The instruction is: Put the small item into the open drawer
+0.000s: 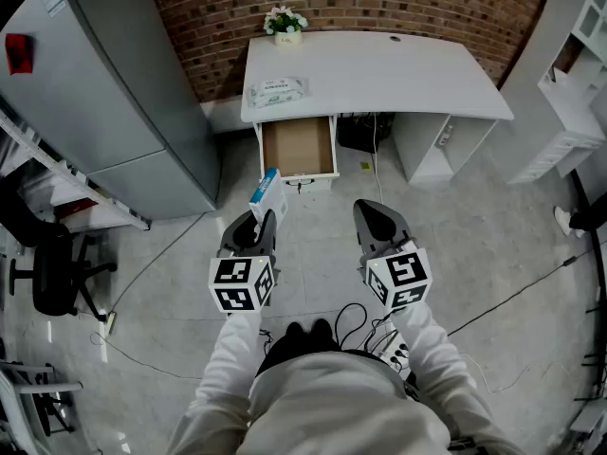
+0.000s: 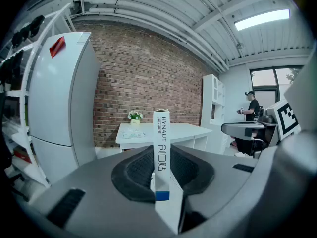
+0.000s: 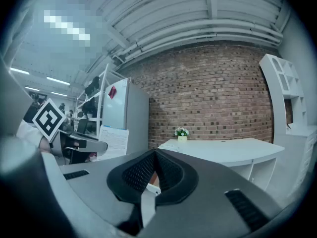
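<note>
Small box [image 1: 267, 194], slim and white, with a blue band near its lower end and dark print running down its narrow face, stands upright between the pads of the left gripper [image 1: 254, 227]. In the left gripper view the box [image 2: 161, 152] rises well above the fingers [image 2: 193, 175], and the jaws of the left gripper [image 2: 163, 182] are closed partway so that the pads press on its lower part from either side. The open drawer [image 1: 298, 147] hangs under the left end of a white desk [image 1: 379, 74] and shows a bare brown bottom; it lies ahead of the box, with grey floor between them. On the desk sit a flower pot [image 1: 285, 24] by the brick wall [image 1: 379, 3] and a flat packet [image 1: 277, 90] right above the drawer. A grey fridge [image 1: 104, 83] stands to the left, a white shelf [image 1: 569, 93] to the right, and cables [image 1: 351, 320] trail over the floor near the person. The right gripper [image 1: 379, 224] is level beside the left one, its jaws together and holding nothing [image 3: 154, 165].
</note>
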`<state>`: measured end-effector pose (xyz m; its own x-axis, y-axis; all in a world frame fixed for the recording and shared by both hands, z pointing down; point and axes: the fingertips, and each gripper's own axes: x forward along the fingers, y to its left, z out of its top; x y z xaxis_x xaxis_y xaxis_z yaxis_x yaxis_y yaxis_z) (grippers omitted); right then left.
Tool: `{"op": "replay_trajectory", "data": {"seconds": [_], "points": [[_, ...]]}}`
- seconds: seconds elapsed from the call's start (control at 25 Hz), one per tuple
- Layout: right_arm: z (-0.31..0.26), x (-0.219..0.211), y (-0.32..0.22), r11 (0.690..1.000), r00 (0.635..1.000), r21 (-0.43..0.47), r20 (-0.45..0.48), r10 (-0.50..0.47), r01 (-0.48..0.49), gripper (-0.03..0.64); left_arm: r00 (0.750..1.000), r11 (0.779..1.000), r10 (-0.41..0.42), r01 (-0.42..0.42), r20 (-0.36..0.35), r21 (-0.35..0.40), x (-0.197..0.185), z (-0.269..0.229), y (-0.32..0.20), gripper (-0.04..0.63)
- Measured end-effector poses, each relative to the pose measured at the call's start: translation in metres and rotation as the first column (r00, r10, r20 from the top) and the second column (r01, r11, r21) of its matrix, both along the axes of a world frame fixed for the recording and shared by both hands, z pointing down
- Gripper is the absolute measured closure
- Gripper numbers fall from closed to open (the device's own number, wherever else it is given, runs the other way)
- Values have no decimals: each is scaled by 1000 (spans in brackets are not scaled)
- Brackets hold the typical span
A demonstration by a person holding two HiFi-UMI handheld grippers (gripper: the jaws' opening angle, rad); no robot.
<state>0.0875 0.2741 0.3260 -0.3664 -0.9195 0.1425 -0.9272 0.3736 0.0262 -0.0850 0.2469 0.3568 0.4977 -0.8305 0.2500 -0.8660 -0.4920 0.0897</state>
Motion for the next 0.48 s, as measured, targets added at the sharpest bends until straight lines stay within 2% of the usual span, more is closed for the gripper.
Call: {"op": "replay_trajectory", "data": {"seconds": [0.48], "points": [[-9,10,11,999,999,35,35,37,-39,591,1000,999,-15,15,6,31,-4,-8,9,502]]}}
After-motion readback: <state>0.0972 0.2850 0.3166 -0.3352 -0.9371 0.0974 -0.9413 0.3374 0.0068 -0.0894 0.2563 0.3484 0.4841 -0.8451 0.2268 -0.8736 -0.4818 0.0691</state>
